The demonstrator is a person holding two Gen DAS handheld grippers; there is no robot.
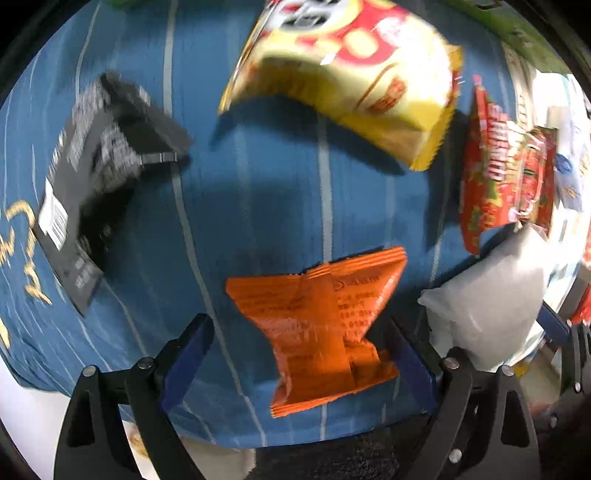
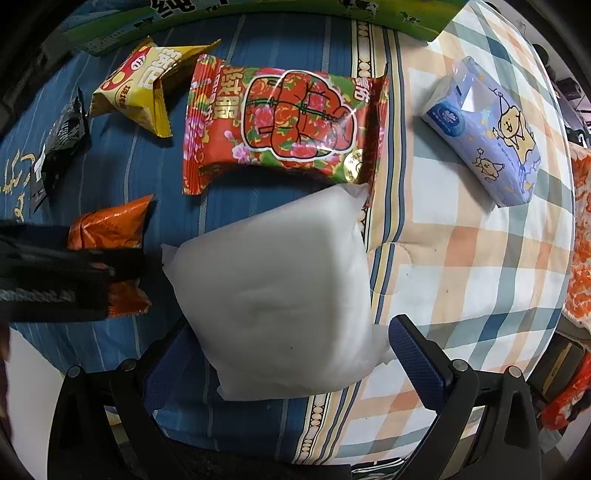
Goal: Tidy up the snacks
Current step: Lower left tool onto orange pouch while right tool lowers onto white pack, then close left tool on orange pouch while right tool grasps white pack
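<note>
A blue striped sheet (image 2: 255, 40) with pale lines covers the left part of the bed, and beside it on the right lies a plaid quilt (image 2: 480, 266) in orange, teal and white checks, edged by a patterned border (image 2: 384, 236). A lilac tissue pack (image 2: 487, 133) printed with cartoon figures lies tilted on the quilt. Along the far edge sits a green box (image 2: 258, 14).

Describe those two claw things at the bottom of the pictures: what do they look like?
Both look alike. The left gripper and right gripper each have two black plastic fingers lined with dark blue, dimple-textured pads. Behind them, black angular linkage arms are joined by round silver pins. No cables, markings or sleeves show.
</note>
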